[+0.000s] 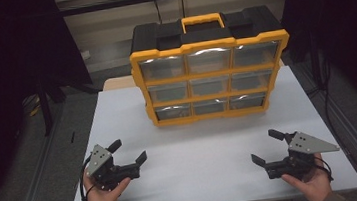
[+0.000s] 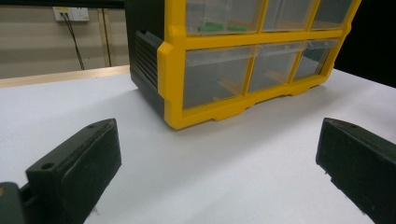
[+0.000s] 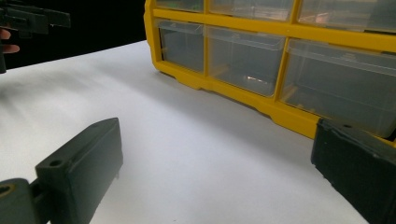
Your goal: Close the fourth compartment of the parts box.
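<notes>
A yellow and black drawer organizer [image 1: 208, 67] stands upright at the back of the white table [image 1: 206, 148], its clear drawers all closed and facing me. My left gripper [image 1: 127, 152] rests near the front left edge, open and holding nothing. My right gripper [image 1: 268, 146] sits near the front right, open too. In the left gripper view the organizer [image 2: 243, 65] is ahead and slightly right, with green items [image 2: 219, 27] in an upper drawer. From the right gripper view the organizer [image 3: 280, 56] lies ahead, and the left gripper [image 3: 28, 18] shows far off at top left.
Dark floor and metal rails flank the table on both sides. A beige wall with a power socket [image 2: 71, 14] and cables lies behind. A wide bare stretch of white table separates the grippers from the organizer.
</notes>
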Demonstrator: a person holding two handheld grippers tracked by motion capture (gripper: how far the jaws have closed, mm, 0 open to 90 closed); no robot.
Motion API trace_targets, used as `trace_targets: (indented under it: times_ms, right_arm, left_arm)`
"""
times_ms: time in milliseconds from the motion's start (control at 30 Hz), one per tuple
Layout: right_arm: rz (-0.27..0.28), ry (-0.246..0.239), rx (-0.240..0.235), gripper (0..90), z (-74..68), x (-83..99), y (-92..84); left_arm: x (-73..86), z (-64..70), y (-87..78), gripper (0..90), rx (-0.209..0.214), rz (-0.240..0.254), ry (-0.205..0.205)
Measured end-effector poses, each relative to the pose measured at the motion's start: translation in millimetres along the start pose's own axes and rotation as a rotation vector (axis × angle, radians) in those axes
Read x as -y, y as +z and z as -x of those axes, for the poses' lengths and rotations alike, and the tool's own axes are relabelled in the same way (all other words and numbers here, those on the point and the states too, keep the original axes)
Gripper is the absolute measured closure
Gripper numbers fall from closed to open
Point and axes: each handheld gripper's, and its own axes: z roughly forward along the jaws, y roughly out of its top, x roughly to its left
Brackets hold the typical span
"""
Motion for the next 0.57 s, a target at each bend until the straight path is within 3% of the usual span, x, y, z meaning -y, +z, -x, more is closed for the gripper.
trace_targets:
  times_ms: [567]
  right_arm:
    - [0.000, -0.003, 0.000, 2.1, -0.1, -0.1, 0.4]
  left_arm:
    - [3.1, 1.8, 0.7, 0.1, -0.001, -0.005, -0.012]
